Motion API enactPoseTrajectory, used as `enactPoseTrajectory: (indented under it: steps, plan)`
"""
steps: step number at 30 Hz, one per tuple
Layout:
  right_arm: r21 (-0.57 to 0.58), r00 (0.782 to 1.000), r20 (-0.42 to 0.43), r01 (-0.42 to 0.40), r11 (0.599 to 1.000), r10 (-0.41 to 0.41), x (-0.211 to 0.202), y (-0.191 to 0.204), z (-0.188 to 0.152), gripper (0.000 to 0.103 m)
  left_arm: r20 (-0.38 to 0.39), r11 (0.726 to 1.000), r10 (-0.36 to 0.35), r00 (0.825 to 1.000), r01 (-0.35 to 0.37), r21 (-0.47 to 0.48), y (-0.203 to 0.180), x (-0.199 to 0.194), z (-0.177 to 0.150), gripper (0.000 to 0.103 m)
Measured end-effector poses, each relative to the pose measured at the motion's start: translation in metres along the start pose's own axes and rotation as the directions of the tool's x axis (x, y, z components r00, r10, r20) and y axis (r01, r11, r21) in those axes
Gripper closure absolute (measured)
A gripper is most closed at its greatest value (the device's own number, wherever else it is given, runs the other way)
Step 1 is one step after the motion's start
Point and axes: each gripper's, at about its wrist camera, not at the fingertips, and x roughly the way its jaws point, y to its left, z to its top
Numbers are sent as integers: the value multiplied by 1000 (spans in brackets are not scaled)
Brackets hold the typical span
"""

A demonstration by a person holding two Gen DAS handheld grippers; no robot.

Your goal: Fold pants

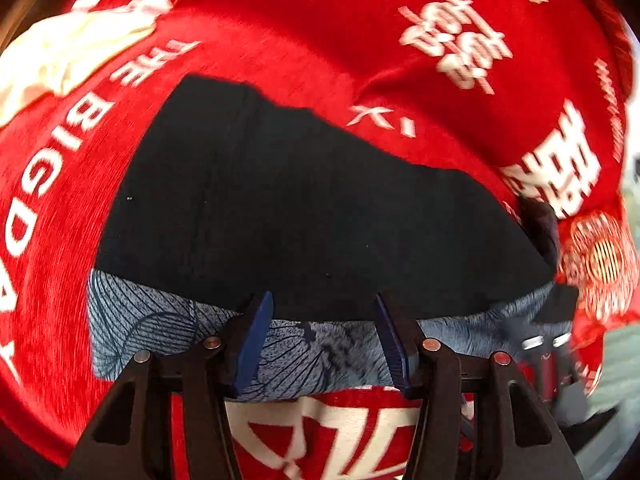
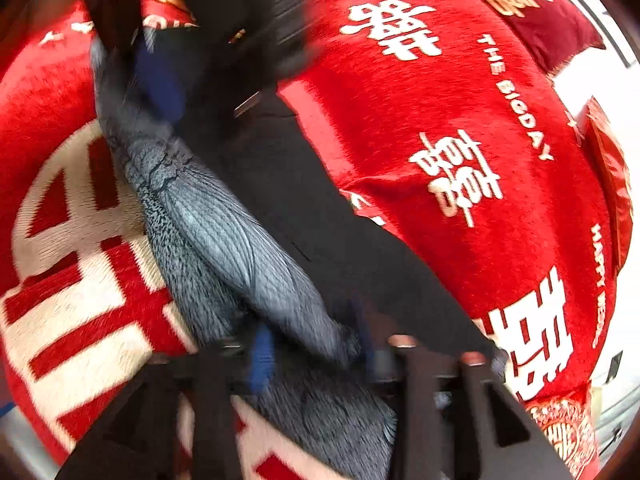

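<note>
Dark navy fabric pants [image 1: 312,208], with a grey-blue leaf-printed panel [image 1: 168,320] along the near edge, lie flat in a folded stack on the red plush bedspread with white lettering [image 1: 280,40].

Left gripper [image 1: 324,316]: jaws parted, blue pads straddling the pants' near edge, nothing clamped.

Right gripper [image 2: 316,348]: blurred; jaws look parted over the printed panel, holding nothing as far as I can tell.

Judgement: a fold appears just laid and released. To do the next one well, take both layers at the pants' near edge together, keep the two grippers level, lift only enough to clear the bedspread, align edges before letting go.
</note>
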Motion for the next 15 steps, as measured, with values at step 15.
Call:
enactPoseTrajectory:
  steps: [15]
  plan:
    - [949, 951, -57, -43, 313, 305, 57, -289, -126, 27, -15, 980, 71, 997, -66, 187, -76, 0, -3, 49]
